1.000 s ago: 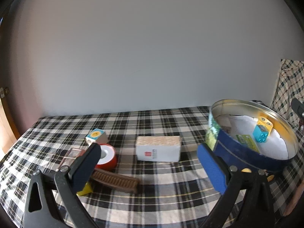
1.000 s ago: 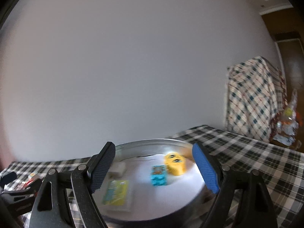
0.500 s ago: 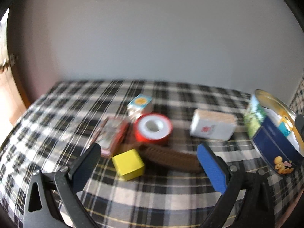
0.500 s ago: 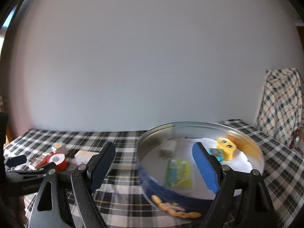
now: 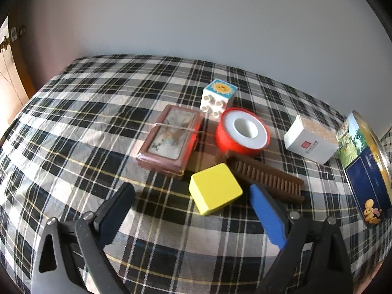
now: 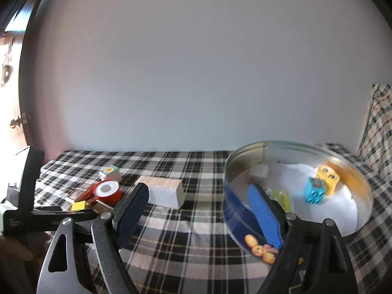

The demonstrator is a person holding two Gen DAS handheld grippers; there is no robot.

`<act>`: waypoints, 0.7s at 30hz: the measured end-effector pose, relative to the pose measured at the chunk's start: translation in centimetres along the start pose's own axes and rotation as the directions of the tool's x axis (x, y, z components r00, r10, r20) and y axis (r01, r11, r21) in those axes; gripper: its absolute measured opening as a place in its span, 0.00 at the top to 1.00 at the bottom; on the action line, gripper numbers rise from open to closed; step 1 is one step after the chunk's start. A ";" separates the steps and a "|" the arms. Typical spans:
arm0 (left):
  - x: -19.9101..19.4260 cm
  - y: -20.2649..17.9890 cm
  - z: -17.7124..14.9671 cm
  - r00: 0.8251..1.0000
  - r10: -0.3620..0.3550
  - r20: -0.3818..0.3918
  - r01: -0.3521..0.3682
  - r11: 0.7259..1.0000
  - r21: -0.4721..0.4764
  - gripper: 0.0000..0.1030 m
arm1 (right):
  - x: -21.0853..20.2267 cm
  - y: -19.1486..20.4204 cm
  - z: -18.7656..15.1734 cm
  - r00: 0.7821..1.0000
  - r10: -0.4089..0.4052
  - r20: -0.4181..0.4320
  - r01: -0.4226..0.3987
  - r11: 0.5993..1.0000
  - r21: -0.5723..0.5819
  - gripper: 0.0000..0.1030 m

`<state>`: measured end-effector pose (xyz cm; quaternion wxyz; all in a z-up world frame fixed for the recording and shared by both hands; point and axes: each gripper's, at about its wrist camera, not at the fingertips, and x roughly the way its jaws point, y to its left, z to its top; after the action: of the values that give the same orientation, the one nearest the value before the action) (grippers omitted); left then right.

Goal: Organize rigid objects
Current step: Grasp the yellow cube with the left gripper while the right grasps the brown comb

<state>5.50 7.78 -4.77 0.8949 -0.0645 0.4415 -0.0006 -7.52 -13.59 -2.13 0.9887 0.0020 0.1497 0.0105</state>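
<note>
In the left wrist view my left gripper (image 5: 193, 210) is open and empty, just short of a yellow block (image 5: 215, 191). Behind the block lie a brown comb (image 5: 265, 178), a red tape roll (image 5: 242, 133), a framed brown box (image 5: 169, 139), a white toy brick with a sun face (image 5: 218, 97) and a white box (image 5: 310, 143). The round blue tin (image 5: 367, 169) stands at the right. In the right wrist view my right gripper (image 6: 198, 215) is open and empty in front of the tin (image 6: 235, 210), which holds a blue brick (image 6: 314, 191), a yellow brick (image 6: 327, 178) and a green card (image 6: 281, 199).
Everything rests on a black-and-white plaid cloth (image 5: 80, 112) against a plain wall. A wooden door (image 5: 9, 73) stands at the left. A plaid-covered chair (image 6: 378, 125) stands to the right of the tin. My left gripper (image 6: 49, 214) shows at the left of the right wrist view.
My left gripper has swung left and down toward the cluster, so the yellow block is now near its open jaws. My right gripper has turned left, away from over the tin.
</note>
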 end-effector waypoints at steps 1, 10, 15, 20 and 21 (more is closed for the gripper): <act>0.0 0.0 -0.1 1.000 0.003 -0.002 -0.003 1.000 0.004 0.07 | 0.1 0.0 -0.1 1.000 0.008 -0.009 -0.008 1.000 0.005 0.18; 0.0 0.5 0.2 1.000 0.028 -0.008 -0.027 0.998 0.052 0.16 | 1.2 0.1 -0.5 0.995 0.064 -0.082 -0.062 0.998 0.025 0.18; -0.3 1.5 0.4 0.999 0.043 0.003 -0.043 0.996 0.074 0.34 | 1.3 0.1 -0.6 0.992 0.072 -0.099 -0.069 0.997 0.031 0.18; -0.6 3.2 0.6 0.999 0.040 0.005 -0.040 0.996 0.084 0.39 | 1.4 0.3 -0.6 0.989 0.089 -0.117 -0.086 0.996 0.027 0.18; -0.7 3.4 0.5 0.999 0.041 0.009 -0.042 0.996 0.077 0.39 | 1.4 0.4 -0.7 0.988 0.093 -0.123 -0.090 0.996 0.025 0.18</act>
<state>5.31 11.27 -4.34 0.8983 -0.0208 0.4389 0.0013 -6.37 -13.17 -3.20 0.9759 0.0177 0.2107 0.0544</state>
